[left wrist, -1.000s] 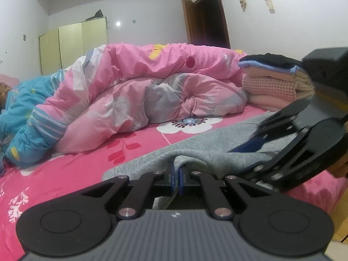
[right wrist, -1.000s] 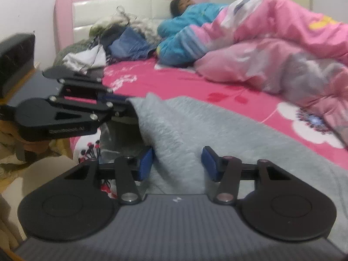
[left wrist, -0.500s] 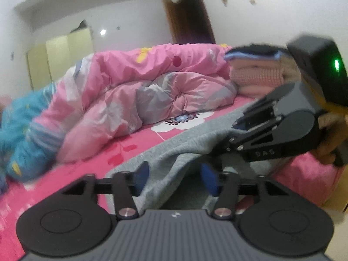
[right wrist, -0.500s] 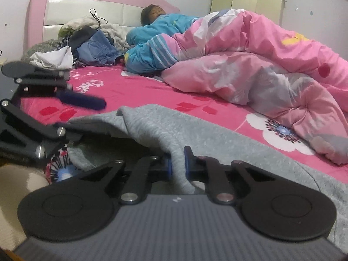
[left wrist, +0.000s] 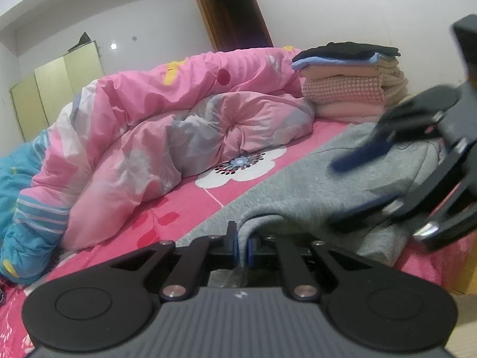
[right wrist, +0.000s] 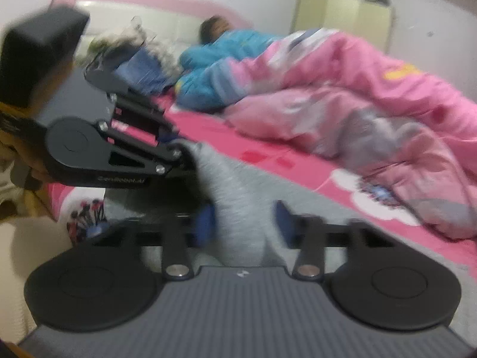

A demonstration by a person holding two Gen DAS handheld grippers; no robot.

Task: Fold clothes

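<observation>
Left wrist: left gripper (left wrist: 242,246), apart half a second ago, now clamped on grey garment (left wrist: 313,185) edge spread ahead over bed (left wrist: 208,205). Right wrist: right gripper (right wrist: 243,223), previously pinched, now apart astride garment fold; regrasp likely.
</observation>
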